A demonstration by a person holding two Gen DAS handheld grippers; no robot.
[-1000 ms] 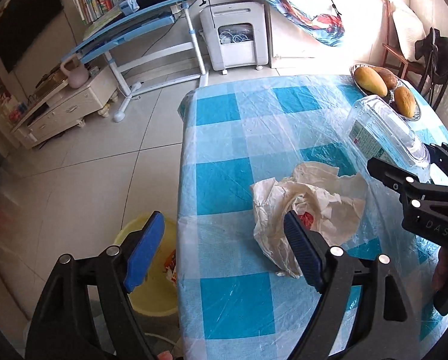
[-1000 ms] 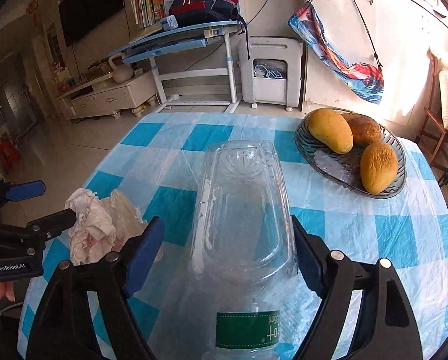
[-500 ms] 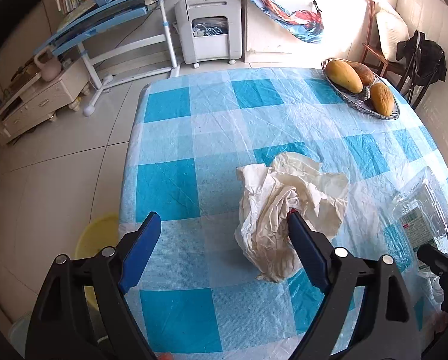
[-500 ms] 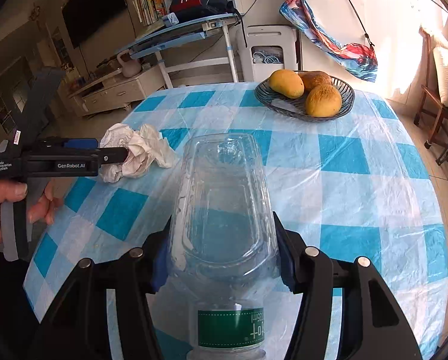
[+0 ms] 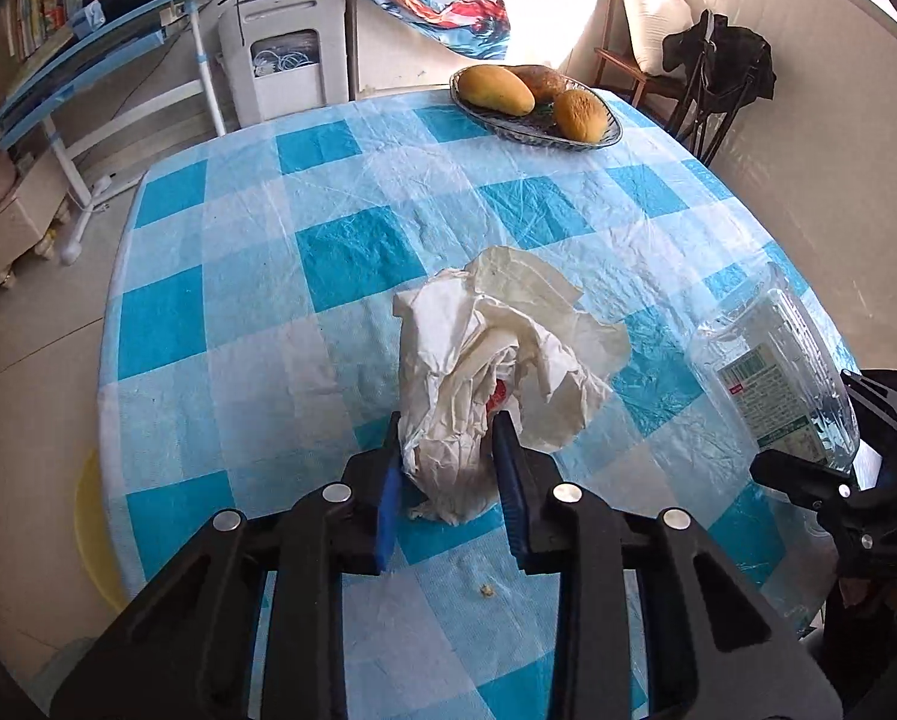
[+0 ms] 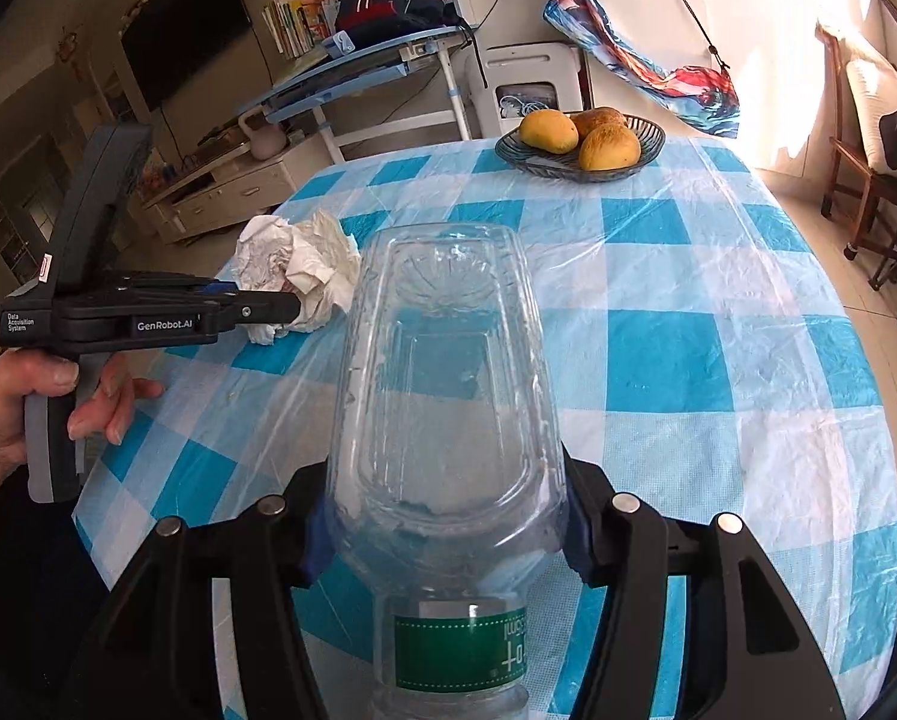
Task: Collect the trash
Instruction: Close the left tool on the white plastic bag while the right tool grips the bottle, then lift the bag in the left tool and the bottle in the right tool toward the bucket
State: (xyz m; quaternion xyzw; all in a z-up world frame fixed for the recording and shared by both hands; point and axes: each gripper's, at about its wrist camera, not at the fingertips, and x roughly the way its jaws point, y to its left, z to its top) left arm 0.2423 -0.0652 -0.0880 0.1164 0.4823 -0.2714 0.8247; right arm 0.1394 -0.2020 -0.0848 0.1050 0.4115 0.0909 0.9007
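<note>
Tool jaws on the left [image 5: 445,468] have just been closing, and they now pinch the near end of the wad [image 5: 496,372] of crumpled white paper, which a second ago sat loose beside wide-spread pads; the wad rests on the counter [image 5: 328,252] but is now caught, so one piece of trash looks ready to be lifted away. Across the same second the right tool [image 6: 445,516] has pressed in on the bottle [image 6: 442,396], a clear, empty plastic one with a green label, gripped across its body with the base pointing away from the camera. Both pieces of trash on the counter thus seem secured, and the likely remaining step is carrying them to a bin. From the left view, a yellow bin [image 5: 91,531] shows on the floor just past the counter's near-left edge, something the right view does not catch; it also shows a red scrap tucked inside the wad and a small crumb [image 5: 484,589] on the cloth just behind the pads. From the right view, the person's hand [image 6: 22,414] on the left tool's handle is visible, with the wad sitting near the counter's left edge. A fruit bowl [image 5: 601,135] stands well apart at the far side, not part of the job.
</note>
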